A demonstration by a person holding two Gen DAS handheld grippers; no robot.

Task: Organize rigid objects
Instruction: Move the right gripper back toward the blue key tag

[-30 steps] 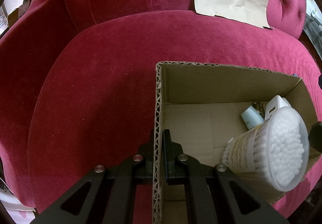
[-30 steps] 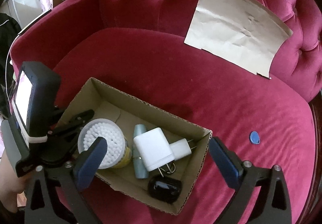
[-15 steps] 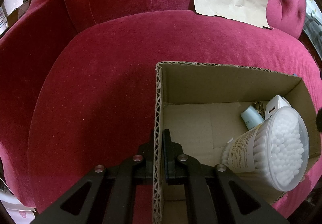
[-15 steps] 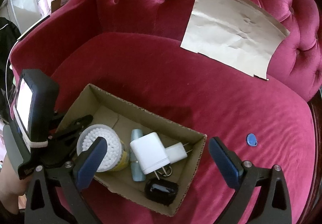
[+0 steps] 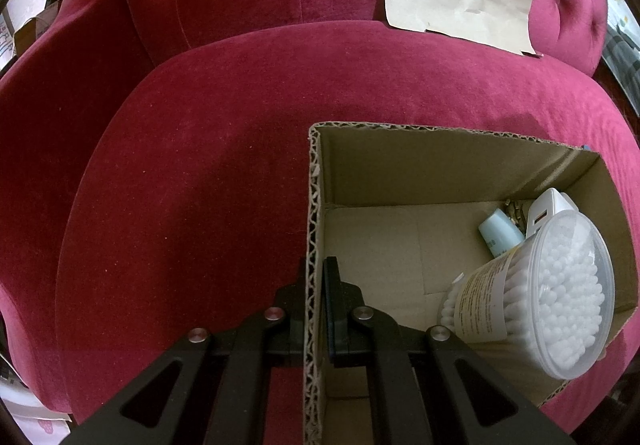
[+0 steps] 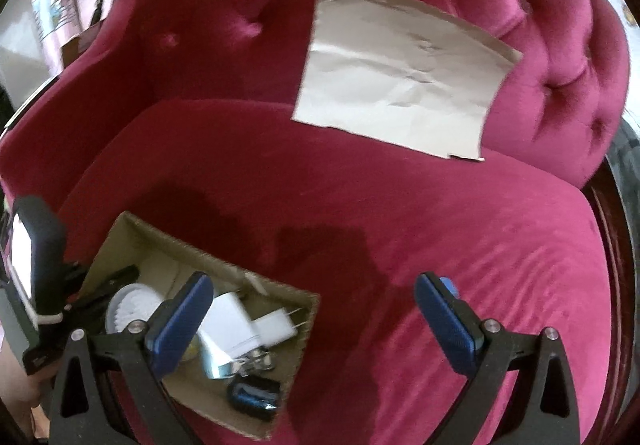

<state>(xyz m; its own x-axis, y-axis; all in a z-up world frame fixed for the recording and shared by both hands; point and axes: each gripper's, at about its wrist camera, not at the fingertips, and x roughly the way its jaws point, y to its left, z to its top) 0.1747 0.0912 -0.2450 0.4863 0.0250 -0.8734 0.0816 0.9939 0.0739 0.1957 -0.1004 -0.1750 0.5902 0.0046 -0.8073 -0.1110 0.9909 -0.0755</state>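
I have the left hand-held gripper (image 5: 316,277) clamped on the side wall of the cardboard box (image 5: 400,165), one finger inside and one outside. The box sits on the red velvet armchair seat (image 5: 200,185). Inside it lie a tub of cotton swabs (image 5: 560,297) on its side, a small pale blue bottle (image 5: 500,231) and a white charger (image 6: 228,325); a black item (image 6: 252,393) rests at the near corner.

My right hand-held gripper (image 6: 316,309) hangs empty above the seat with its jaws wide apart. A small blue tag (image 6: 450,285) peeks out behind its right finger, still outside the box.

My worry is that the tag is thin and flat on soft velvet, so the fingers may press it into the pile or skid off it. The cushion also gives, so leaning on the box could tip it and roll the tub out.
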